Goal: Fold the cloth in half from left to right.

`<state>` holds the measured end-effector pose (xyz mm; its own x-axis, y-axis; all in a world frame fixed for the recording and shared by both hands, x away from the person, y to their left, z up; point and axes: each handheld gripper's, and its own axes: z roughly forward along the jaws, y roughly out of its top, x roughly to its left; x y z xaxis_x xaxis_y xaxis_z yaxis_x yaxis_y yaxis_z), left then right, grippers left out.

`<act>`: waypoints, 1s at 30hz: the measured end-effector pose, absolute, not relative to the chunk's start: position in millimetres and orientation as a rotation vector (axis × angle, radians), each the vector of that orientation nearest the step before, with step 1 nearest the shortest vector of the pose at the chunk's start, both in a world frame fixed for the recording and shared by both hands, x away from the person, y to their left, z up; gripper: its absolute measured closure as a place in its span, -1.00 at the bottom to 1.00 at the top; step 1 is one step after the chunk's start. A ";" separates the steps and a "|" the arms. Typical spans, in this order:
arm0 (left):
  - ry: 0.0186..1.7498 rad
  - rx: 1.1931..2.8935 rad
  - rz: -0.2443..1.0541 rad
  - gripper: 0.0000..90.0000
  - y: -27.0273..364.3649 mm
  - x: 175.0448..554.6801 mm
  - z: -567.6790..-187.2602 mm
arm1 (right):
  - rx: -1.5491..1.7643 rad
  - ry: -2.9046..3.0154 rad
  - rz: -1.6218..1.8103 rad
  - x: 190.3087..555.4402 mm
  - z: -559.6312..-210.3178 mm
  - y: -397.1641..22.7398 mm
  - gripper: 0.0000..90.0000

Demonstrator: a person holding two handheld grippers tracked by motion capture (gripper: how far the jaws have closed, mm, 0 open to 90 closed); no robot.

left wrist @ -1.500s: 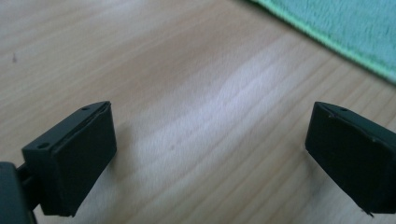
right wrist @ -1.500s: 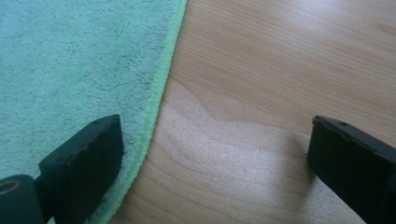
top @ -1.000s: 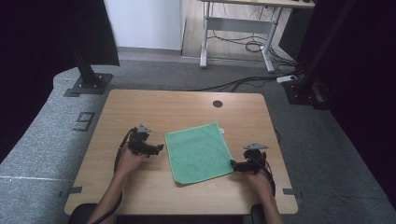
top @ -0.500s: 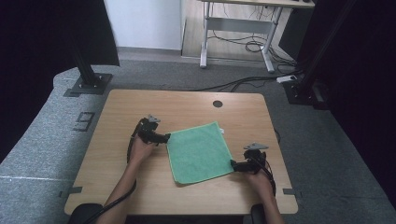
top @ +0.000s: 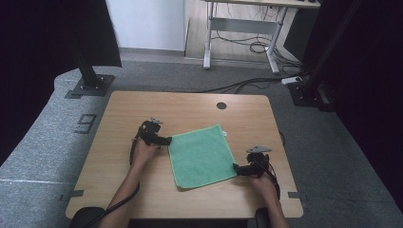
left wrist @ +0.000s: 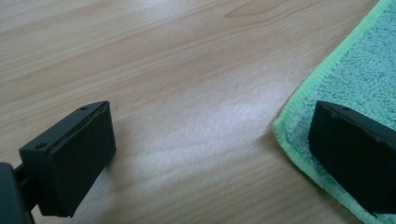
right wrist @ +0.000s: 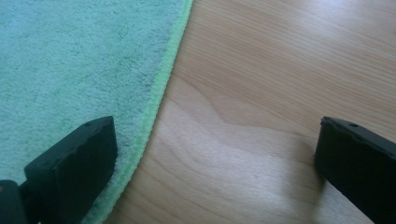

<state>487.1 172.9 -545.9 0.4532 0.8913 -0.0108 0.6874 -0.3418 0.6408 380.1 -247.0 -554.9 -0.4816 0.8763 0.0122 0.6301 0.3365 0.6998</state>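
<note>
Wood table (top: 119,118) w/ green cloth (top: 202,154) flat

— How does the left gripper (top: 166,141) sit?

— Held low in the left hand (top: 144,149), forearm slanting up from the near edge, jaws spread wide and pointing right.

— And the right gripper (top: 236,168)?

— Also low, gripped by the right hand (top: 263,179), jaws wide apart and aimed left, toward the other one.

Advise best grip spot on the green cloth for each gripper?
The green cloth lies flat, so pinch its stitched hem at the corners: left gripper from the left at the far-left corner, right gripper from the right at the near-right corner. Both are open, straddling the edge.
</note>
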 end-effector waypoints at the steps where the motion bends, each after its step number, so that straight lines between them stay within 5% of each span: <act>1: 1.314 2.131 0.466 -0.98 175.1 485.4 -546.0 | 1.327 2.246 0.925 379.7 -554.8 -244.8 -1.00; 15: 1.317 2.097 0.486 -0.98 215.1 444.4 -548.2 | 1.247 2.315 0.950 382.1 -554.3 -223.8 -0.99; 23: 1.320 2.094 0.489 -0.97 216.3 440.8 -548.2 | 1.205 2.355 0.928 379.9 -546.9 -216.4 -0.76; 30: 1.320 2.094 0.489 -0.97 216.4 440.8 -548.2 | 1.110 2.416 1.026 372.1 -533.2 -197.1 -0.74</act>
